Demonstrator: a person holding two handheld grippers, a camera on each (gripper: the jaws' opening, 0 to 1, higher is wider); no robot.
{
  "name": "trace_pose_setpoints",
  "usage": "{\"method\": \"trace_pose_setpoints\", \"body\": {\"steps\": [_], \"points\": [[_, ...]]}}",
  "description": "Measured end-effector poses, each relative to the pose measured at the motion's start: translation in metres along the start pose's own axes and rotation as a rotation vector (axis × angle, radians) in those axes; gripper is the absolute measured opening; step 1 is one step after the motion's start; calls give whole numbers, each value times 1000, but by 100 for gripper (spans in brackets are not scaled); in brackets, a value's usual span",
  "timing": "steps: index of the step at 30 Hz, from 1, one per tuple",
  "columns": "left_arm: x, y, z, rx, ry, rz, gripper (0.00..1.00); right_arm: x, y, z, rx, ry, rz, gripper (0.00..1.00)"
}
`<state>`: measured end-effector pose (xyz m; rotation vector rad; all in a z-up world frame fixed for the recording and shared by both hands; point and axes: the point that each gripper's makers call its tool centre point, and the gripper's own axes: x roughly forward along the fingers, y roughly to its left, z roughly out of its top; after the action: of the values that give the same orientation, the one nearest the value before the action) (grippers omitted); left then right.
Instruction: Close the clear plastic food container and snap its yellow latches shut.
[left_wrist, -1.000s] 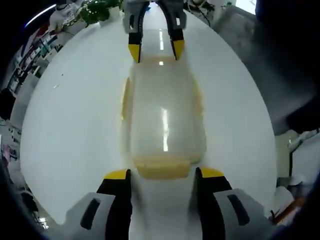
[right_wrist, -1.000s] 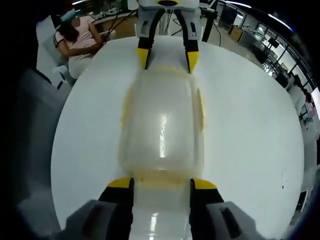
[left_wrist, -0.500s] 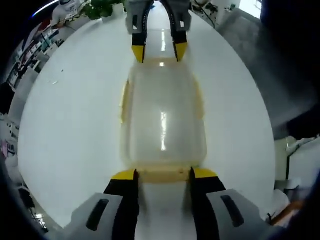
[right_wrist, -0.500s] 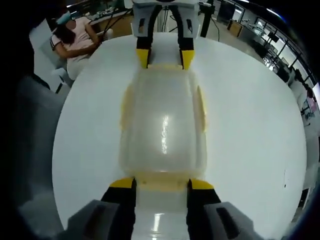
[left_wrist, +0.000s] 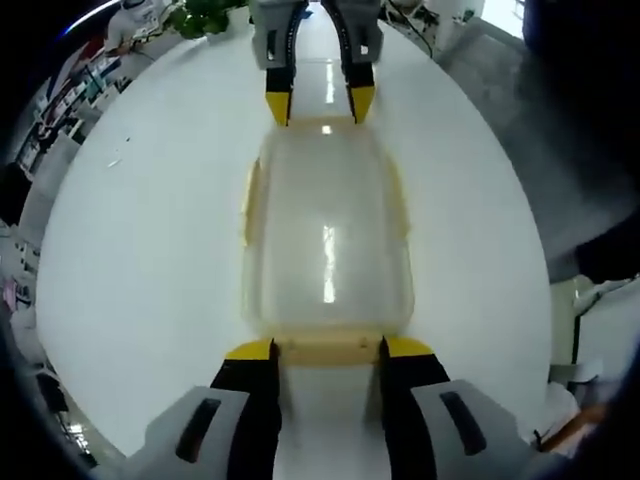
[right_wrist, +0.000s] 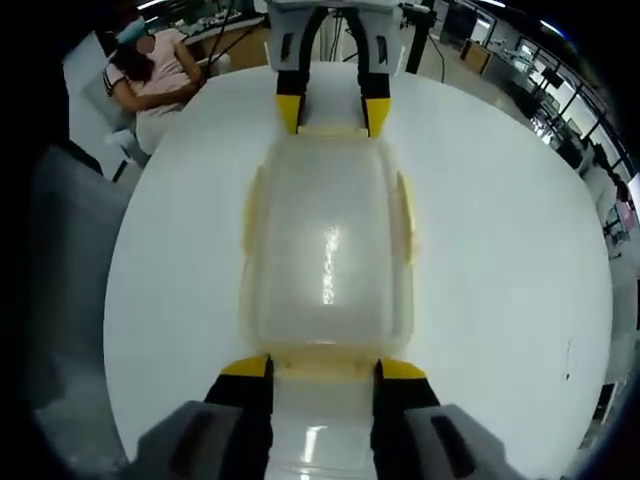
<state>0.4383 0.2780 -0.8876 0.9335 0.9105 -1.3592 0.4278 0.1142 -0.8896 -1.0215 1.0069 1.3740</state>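
Container: my clear plastic box (left_wrist: 328, 240) sits with its lid on in the middle of the white round table (left_wrist: 130, 250), lying lengthwise between my two claws.
Left claw: my left claw (left_wrist: 327, 350) stands open at the near end of the box in the left gripper view, one yellow tip at either side of the near end latch (left_wrist: 328, 348); it holds nothing that I can make out.
Right claw: my right claw (right_wrist: 323, 368) does the same at the opposite end, open, its tips flanking that end's latch (right_wrist: 322, 364), with no grip on it that I can see.
Side latches: a yellow latch runs along each long side, one on the left (right_wrist: 252, 210) and one on the right (right_wrist: 405, 215); whether they are snapped down I cannot tell.
Done: the lid looks seated on the box.
Left to do: I judge the two end latches are the step in hand, and they need pressing shut; the side ones may need checking after.
Surroundings: a person (right_wrist: 150, 80) sits beyond the far left edge of the table.
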Motion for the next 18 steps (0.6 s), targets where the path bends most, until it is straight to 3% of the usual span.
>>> {"method": "trace_pose_setpoints", "body": {"steps": [7,13,18], "points": [[-12,5,9,4,0,32,35,-8,-2,-1,8,0,-8,36],[-31,7,14,10,6,47,35,-32,-1,7,22,-64,-7,36],[-48,10,29,0,8,73,35,-56,-5,7,12,-81,-43,36]]}}
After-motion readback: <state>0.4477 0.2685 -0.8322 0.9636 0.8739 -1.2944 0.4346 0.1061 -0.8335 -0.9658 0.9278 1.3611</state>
